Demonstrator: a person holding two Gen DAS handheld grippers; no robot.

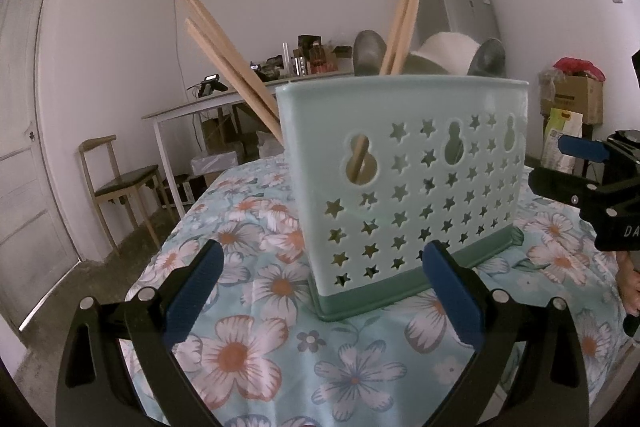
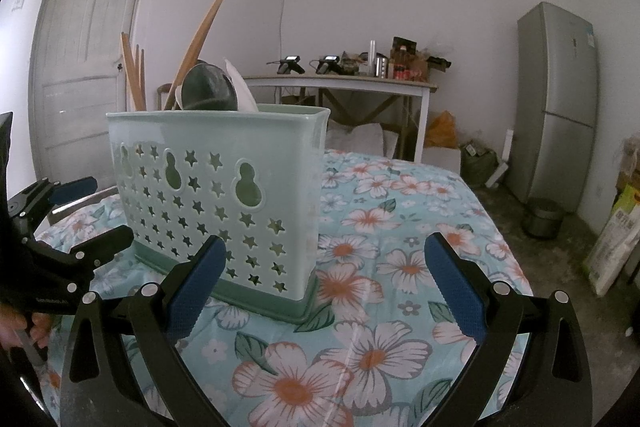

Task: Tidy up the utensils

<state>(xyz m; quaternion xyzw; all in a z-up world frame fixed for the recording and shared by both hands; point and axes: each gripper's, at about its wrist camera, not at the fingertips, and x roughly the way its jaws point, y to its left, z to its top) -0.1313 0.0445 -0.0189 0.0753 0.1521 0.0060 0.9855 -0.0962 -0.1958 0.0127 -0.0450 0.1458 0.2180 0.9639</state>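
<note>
My left tongs [image 1: 320, 291] and right tongs [image 2: 322, 287] both hang spread wide with nothing between the blue pads, low over the flowered surface [image 2: 360, 347]. Bare cloth lies open to the right of the holder and runs to the far edge, where the floor drops away. The pale green utensil holder [image 1: 400, 187] stands upright near the middle, just ahead of both tongs, its wall pierced with stars. Wooden chopsticks [image 1: 224, 59] lean out of it, with dark spoons [image 2: 208, 87] and a white spoon [image 1: 444, 55] beside them.
</note>
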